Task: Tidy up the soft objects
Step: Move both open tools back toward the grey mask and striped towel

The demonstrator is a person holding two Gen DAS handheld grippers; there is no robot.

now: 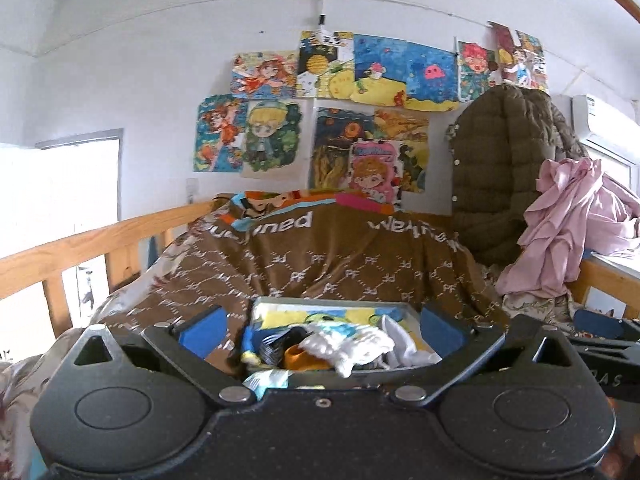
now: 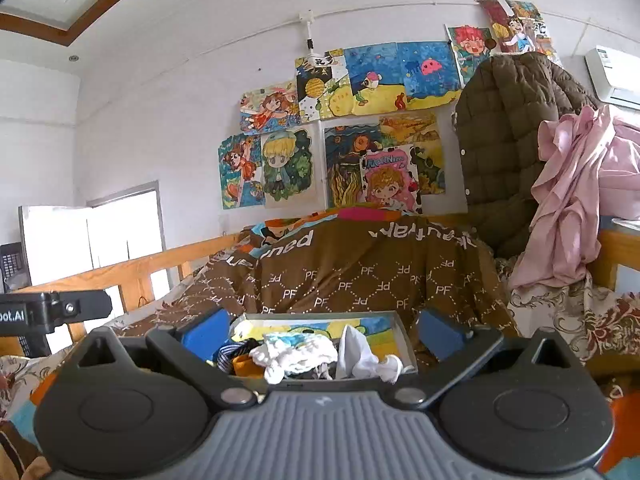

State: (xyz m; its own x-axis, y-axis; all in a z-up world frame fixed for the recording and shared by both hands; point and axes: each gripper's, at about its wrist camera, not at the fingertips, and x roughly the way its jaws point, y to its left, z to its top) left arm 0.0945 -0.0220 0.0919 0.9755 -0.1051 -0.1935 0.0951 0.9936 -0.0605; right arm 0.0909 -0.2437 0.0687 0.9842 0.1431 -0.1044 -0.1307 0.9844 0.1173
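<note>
Both claws hover low over the bed, facing the shallow box (image 1: pixel 280 305) that sits on the brown PF-print blanket (image 1: pixel 320 268). My left claw (image 1: pixel 322 326) is spread wide, blue pads (image 1: pixel 202 330) standing to either side of the box, nothing between them. My right claw (image 2: pixel 322 330) is likewise wide apart and holding nothing, its pads (image 2: pixel 206 332) flanking the same box (image 2: pixel 394 322). Inside the box: a heap of soft pieces, with a white knit sock (image 1: pixel 346 346) on top near the middle, a smoother white cloth (image 1: pixel 404 344) just right of it, an orange piece (image 1: pixel 302 358) and a dark striped piece (image 1: pixel 276 346) at the left of the heap. The box floor shows a yellow-and-blue cartoon print. Beyond the box the blanket mounds up toward the wall, where 10 or so coloured drawings (image 1: pixel 360 80) hang. Right of the box, further back, a brown quilted jacket (image 1: pixel 504 168) stands against the wall with a pink garment (image 1: pixel 560 224) draped beside it. Left of the box runs the wooden bed rail (image 1: pixel 100 240). The other claw's black body (image 2: pixel 52 312) shows at the right view's left edge.
</note>
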